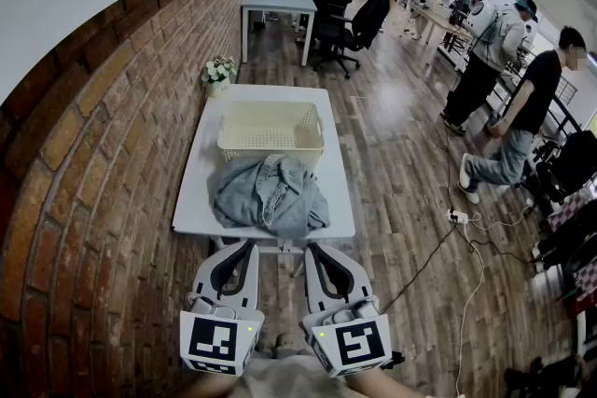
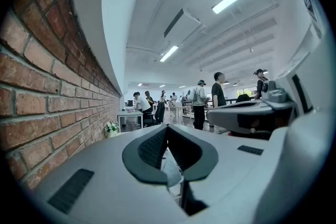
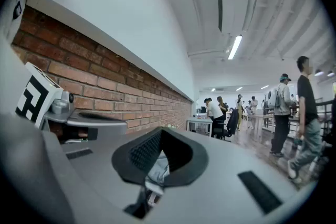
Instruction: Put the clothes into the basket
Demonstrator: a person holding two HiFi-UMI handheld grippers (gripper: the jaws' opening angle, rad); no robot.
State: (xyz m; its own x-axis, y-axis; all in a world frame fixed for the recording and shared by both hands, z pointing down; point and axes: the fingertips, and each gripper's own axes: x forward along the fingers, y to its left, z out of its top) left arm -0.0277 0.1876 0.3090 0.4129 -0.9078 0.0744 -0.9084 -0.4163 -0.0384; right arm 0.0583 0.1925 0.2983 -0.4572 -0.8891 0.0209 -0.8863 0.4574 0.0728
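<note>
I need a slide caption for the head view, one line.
Shut left gripper and shut right gripper hover before a white table holding a crumpled denim jacket and an empty cream basket.

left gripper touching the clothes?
Apart. Head view: the left gripper hangs shut short of the table, with bare tabletop showing between it and the clothes.

We see a white table (image 1: 194, 200) beside a red-brown brick wall (image 1: 103, 163) lined with pale mortar. At the table's far edge, the basket (image 1: 270, 128) is cream with a fine lattice pattern. At its near edge, the clothes (image 1: 269, 193) are faded blue-grey denim. Our left gripper (image 1: 246, 245) and right gripper (image 1: 313, 247) are light grey with black pads, and their cubes carry black-and-white square markers. The floor (image 1: 392, 172) is brown wood planking.
</note>
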